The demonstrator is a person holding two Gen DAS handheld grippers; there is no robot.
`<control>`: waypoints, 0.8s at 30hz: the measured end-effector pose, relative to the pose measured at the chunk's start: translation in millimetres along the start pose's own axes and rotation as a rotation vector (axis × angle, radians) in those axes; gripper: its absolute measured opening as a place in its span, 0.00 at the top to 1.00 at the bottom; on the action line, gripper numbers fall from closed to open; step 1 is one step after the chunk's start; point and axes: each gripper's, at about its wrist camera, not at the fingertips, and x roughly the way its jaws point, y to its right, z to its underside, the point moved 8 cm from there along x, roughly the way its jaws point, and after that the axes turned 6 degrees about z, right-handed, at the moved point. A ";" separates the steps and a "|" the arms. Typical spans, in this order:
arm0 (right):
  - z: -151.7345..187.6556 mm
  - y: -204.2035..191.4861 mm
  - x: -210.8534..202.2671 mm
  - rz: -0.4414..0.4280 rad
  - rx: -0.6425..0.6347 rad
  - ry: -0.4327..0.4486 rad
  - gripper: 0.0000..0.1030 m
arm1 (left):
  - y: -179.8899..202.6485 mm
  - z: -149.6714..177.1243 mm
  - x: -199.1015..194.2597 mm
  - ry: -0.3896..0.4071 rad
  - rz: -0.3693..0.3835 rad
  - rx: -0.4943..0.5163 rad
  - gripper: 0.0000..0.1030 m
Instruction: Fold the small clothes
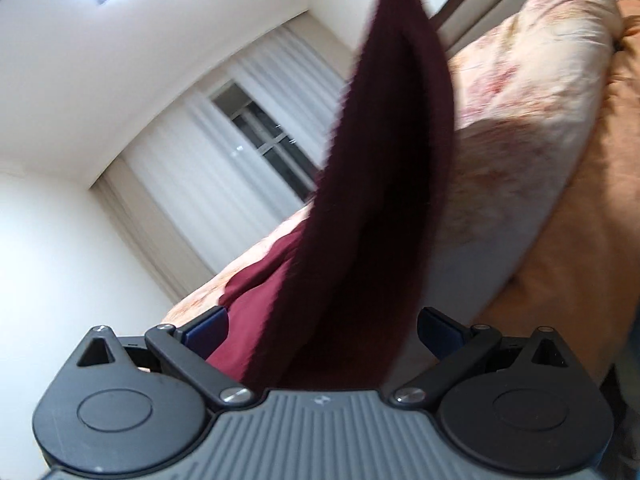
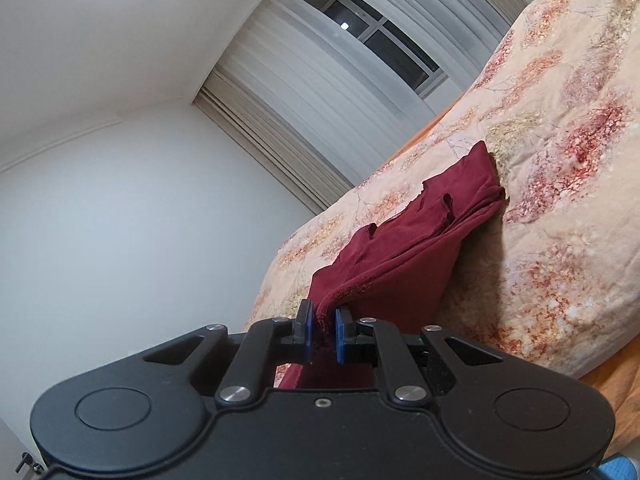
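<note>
**A:** Left wrist view first. What's seen there?

**B:** The left gripper (image 1: 322, 330) is spread wide, released, with the blue pads (image 1: 208, 330) sitting far apart at the lower left and lower right of the frame. A maroon garment (image 1: 384, 200) is seen stretched from the bottom center all the way up to the top center, blurred, passing through the gap between the pads. Whether the cloth is touched by either pad can't be told. More of the same cloth is laid lower down, left of center, on a floral quilt (image 1: 520, 92) that fills the right side. An orange sheet (image 1: 592, 220) is seen at the far right edge. A window (image 1: 264, 136) with white curtains (image 1: 200, 168) is caught in the middle left, white walls around it.

**A:** And the right wrist view?

**B:** The right gripper (image 2: 323, 330) is clenched on the garment (image 2: 400, 248): a bunched edge of cloth is pinched between the two blue pads (image 2: 306, 330) at the bottom center. From there the cloth is spread up and to the right, folded in layers, resting on the quilt (image 2: 560, 160) around the middle of the frame. The window (image 2: 380, 32) and curtains (image 2: 312, 92) are seen in the upper middle, the sheet (image 2: 616, 384) in the lower right corner.
</note>
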 end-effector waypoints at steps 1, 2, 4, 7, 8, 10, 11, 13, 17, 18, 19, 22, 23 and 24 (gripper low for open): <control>1.1 1.2 -0.7 0.004 0.000 -0.001 0.89 | -5.0 1.8 -0.3 -0.002 -0.003 -0.005 0.03; 2.7 2.3 -2.1 0.009 -0.001 -0.002 0.89 | -8.9 3.6 -1.5 0.000 -0.003 -0.002 0.06; 5.2 5.7 -3.8 0.022 -0.005 -0.008 0.89 | -16.2 7.9 -5.1 0.004 -0.018 0.022 0.10; 10.7 13.1 -6.3 0.046 -0.013 -0.023 0.89 | -25.2 14.4 -11.8 0.022 -0.037 0.063 0.20; 12.9 15.8 -7.4 0.056 -0.016 -0.028 0.89 | -27.8 16.2 -13.7 0.026 -0.036 0.070 0.26; 18.5 23.3 -9.5 0.075 -0.017 -0.042 0.89 | -30.3 17.5 -16.6 0.036 -0.011 0.070 0.41; 21.6 27.1 -9.9 0.087 -0.017 -0.050 0.89 | -30.0 17.5 -17.9 0.041 0.022 0.068 0.63; 27.1 35.0 -11.2 0.119 -0.022 -0.063 0.89 | -25.9 12.9 -20.5 0.045 0.106 0.055 0.86; 39.7 50.3 -12.4 0.182 -0.058 -0.096 0.84 | -23.8 3.7 -25.5 0.084 0.172 0.069 0.93; 43.5 52.9 -11.6 0.207 -0.080 -0.103 0.80 | -25.1 -0.2 -25.7 0.088 0.185 0.073 0.93; 47.5 55.1 -12.1 0.237 -0.115 -0.107 0.78 | -28.3 -2.5 -25.5 0.090 0.202 0.069 0.93; 59.8 57.8 -9.5 0.329 -0.256 -0.111 0.59 | -40.2 -10.8 -17.8 0.078 0.258 0.040 0.93; 63.9 57.0 -8.7 0.350 -0.306 -0.108 0.52 | -44.2 -14.1 -15.4 0.073 0.275 0.032 0.93; 67.3 56.4 -7.4 0.368 -0.362 -0.102 0.46 | -48.7 -15.7 -13.2 0.067 0.292 0.026 0.93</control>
